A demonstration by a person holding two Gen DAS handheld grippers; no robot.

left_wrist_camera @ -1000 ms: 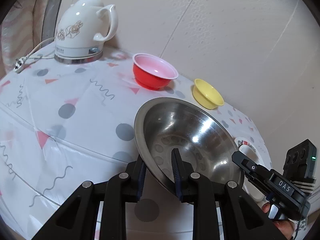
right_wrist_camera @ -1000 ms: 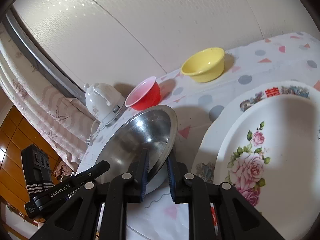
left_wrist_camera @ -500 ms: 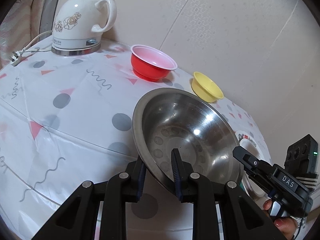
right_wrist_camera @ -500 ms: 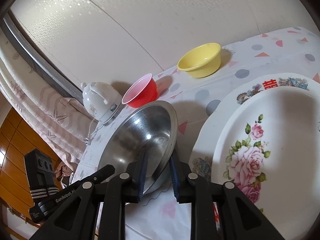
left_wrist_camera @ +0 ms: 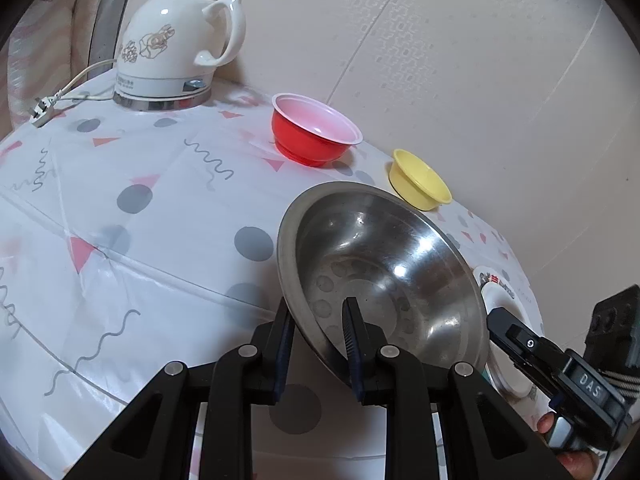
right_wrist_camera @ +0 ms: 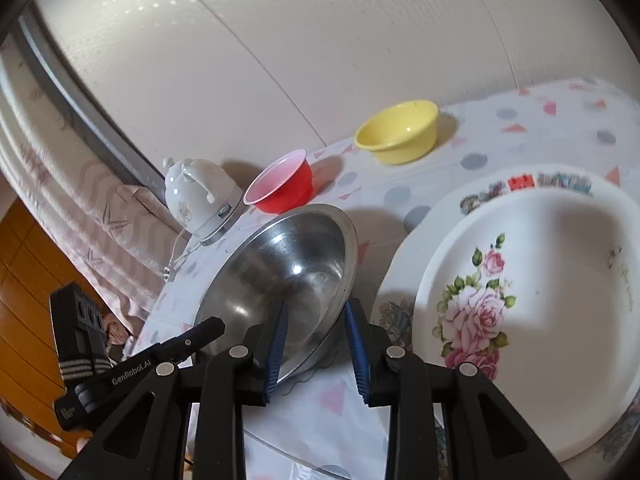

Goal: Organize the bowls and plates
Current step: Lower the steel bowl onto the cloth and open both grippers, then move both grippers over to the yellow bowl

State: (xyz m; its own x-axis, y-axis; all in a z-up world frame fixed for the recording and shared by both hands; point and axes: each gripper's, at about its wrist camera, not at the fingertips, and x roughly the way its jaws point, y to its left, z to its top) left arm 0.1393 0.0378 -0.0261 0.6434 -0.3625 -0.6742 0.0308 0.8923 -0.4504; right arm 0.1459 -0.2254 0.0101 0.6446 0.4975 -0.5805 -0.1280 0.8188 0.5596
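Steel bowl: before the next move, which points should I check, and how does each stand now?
1. Left tool clamps steel bowl rim: ok.
2. Right tool clamps rim: not ok, it stands open around the rim.
3. Bowl level: not ok, tilted.
4. Bowl lifted off tablecloth: cannot tell.
5. Red bowl and yellow bowl apart from it: ok.
6. Flowered plate bare inside: ok.

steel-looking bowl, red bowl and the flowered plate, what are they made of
Silver bowl: looks like stainless steel, brushed and shiny, with bright glints and mirrored tablecloth dots inside. Red bowl: probably thin glossy plastic, its wall so thin the pale inside glows pink. Flowered plate: smooth glossy white with printed roses, either glazed ceramic or melamine; the look leaves that open.
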